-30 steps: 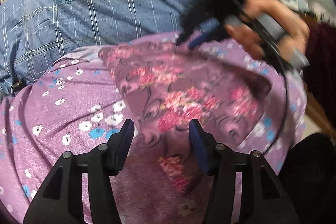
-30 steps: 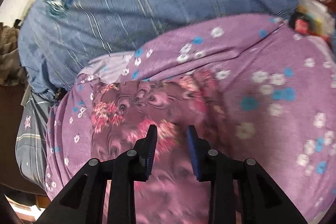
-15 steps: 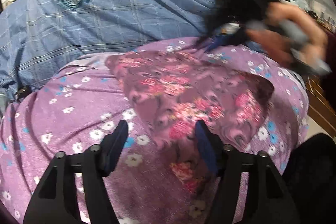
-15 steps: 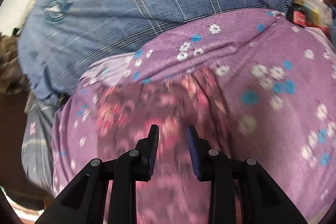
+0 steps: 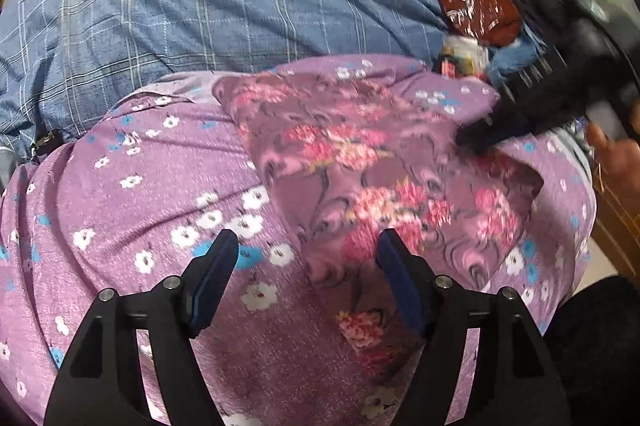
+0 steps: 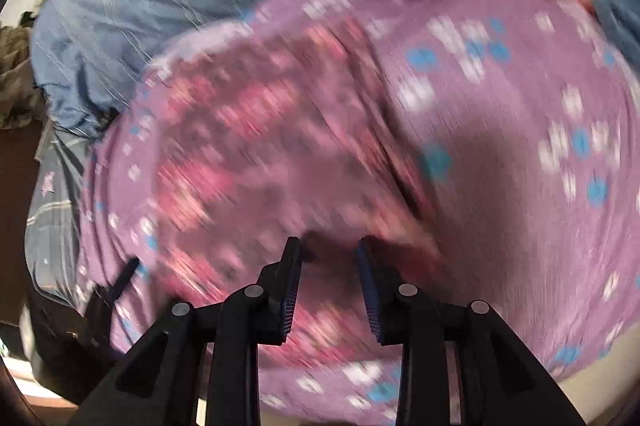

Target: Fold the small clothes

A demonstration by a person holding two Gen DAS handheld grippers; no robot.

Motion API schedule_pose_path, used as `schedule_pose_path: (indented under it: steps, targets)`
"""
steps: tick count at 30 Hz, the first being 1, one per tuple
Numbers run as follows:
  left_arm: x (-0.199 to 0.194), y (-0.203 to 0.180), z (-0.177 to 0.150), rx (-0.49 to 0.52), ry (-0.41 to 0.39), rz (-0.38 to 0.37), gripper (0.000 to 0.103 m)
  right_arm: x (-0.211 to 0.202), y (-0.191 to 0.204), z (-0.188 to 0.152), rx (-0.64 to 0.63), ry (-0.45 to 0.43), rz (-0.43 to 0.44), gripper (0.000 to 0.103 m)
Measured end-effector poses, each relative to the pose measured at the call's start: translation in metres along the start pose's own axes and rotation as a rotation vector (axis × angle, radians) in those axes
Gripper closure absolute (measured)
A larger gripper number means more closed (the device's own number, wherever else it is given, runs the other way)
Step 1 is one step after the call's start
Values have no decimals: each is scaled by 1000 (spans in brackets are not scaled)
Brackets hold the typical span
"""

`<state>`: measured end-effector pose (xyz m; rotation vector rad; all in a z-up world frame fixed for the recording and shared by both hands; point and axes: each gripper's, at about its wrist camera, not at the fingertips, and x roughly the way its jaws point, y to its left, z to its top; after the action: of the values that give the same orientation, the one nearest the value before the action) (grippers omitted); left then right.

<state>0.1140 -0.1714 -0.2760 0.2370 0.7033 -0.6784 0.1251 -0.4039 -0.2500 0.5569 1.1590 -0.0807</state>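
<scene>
A small mauve garment with pink roses (image 5: 360, 166) is lying spread on top of a larger purple cloth dotted with white and blue flowers (image 5: 152, 194), and both are resting on a blue checked bedsheet (image 5: 200, 6). The left gripper (image 5: 308, 266) is hovering above the near edge of the rose garment with its jaws wide apart, holding nothing. In the left view, the right gripper (image 5: 532, 98), held in a hand (image 5: 616, 154), is pressing its tip against the garment's far right corner; it is blurred there. The right view is heavily blurred: the right gripper (image 6: 330, 254) is showing a gap between its blue pads (image 6: 292, 282), with the rose garment (image 6: 248, 146) lying just ahead. A red foil packet (image 5: 476, 2) is lying on the sheet beyond the clothes.
</scene>
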Motion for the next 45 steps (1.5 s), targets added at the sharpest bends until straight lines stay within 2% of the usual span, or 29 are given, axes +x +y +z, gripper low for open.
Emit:
schedule_pose_path:
  steps: [4, 7, 8, 10, 12, 15, 17, 21, 23, 27, 31, 34, 35, 37, 41, 45]
  targets:
    - [1, 14, 6, -54, 21, 7, 26, 20, 49, 46, -76, -16, 68, 72]
    - [11, 19, 5, -64, 73, 15, 25, 59, 86, 76, -117, 13, 96, 72]
    - [15, 19, 4, -55, 88, 22, 21, 70, 94, 84, -128, 16, 104, 72]
    - [18, 20, 3, -48, 88, 22, 20, 100, 113, 97, -170, 26, 90, 72]
    - [18, 22, 4, -32, 83, 20, 19, 132, 118, 104, -176, 72, 56, 71]
    - [17, 29, 5, -43, 83, 8, 18, 137, 118, 109, -164, 32, 83, 71]
    - [16, 32, 5, -61, 82, 3, 18, 127, 115, 104, -151, 23, 97, 71]
    - [4, 31, 9, -67, 31, 37, 18, 79, 97, 79, -128, -44, 137, 69]
    - [-3, 29, 11, -61, 5, 45, 18, 49, 82, 59, -134, -77, 125, 68]
    - [-6, 19, 11, -24, -13, 69, 18, 12, 52, 15, -137, -88, 80, 67]
    - [-3, 8, 9, 4, -3, 86, 18, 0, 29, -23, -94, -92, 67, 64]
    - [2, 3, 7, 20, 9, 92, 18, 17, 13, -46, -66, -35, 49, 62]
    - [4, 1, 7, 25, 11, 94, 18, 23, 9, -51, -66, -29, 38, 63]
    - [8, -2, 6, 36, 12, 100, 18, 22, 8, -56, -83, -70, 47, 62]
    - [12, -3, 5, 32, 16, 98, 18, 15, 6, -48, -62, -56, 61, 62]
    - [13, -2, 7, 23, 18, 94, 18, 0, -5, -40, -14, -133, 94, 59]
